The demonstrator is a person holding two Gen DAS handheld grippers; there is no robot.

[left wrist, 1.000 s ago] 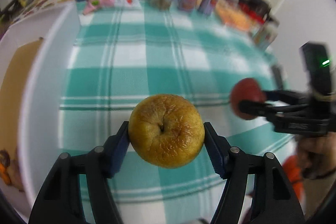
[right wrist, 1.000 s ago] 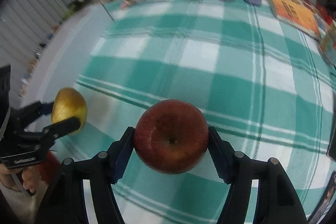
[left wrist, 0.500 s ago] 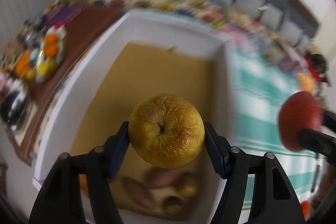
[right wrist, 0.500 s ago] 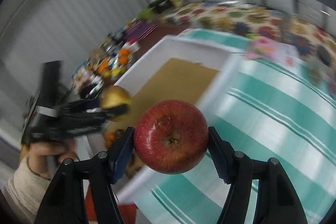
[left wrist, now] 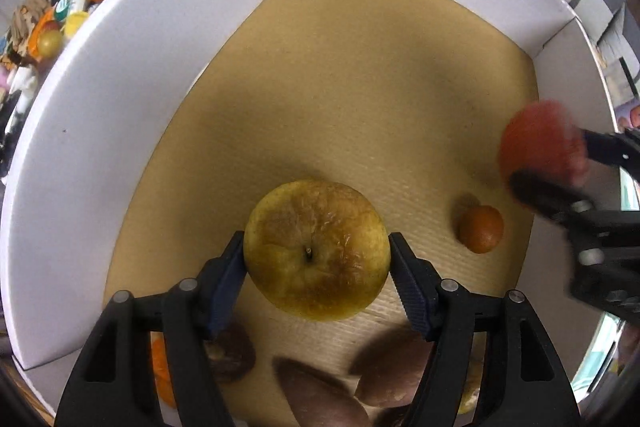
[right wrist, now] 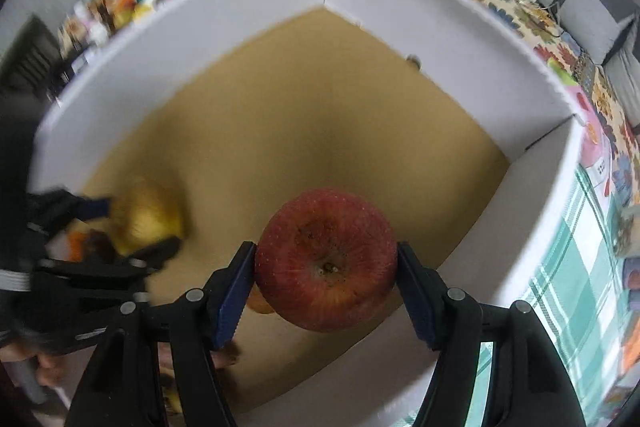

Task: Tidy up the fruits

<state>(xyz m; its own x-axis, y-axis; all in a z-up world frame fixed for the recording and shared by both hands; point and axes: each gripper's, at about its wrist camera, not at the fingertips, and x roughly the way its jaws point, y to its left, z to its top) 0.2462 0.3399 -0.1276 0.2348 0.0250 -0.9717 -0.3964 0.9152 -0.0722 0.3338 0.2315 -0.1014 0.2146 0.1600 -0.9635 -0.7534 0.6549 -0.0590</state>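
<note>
Left gripper [left wrist: 316, 259] now holds yellow apple [left wrist: 317, 249] over the box [left wrist: 100, 75], not tablecloth.

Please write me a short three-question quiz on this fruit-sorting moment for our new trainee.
1. True or false: the left claw is shut on the yellow apple.
2. What does the right claw hold? A) an orange B) the red apple C) nothing
3. Fill in: both apples hang above the brown floor of the white ____.

Key
1. True; its pads press both sides of the apple.
2. B.
3. Box; the small orange already lies on its floor.
</note>
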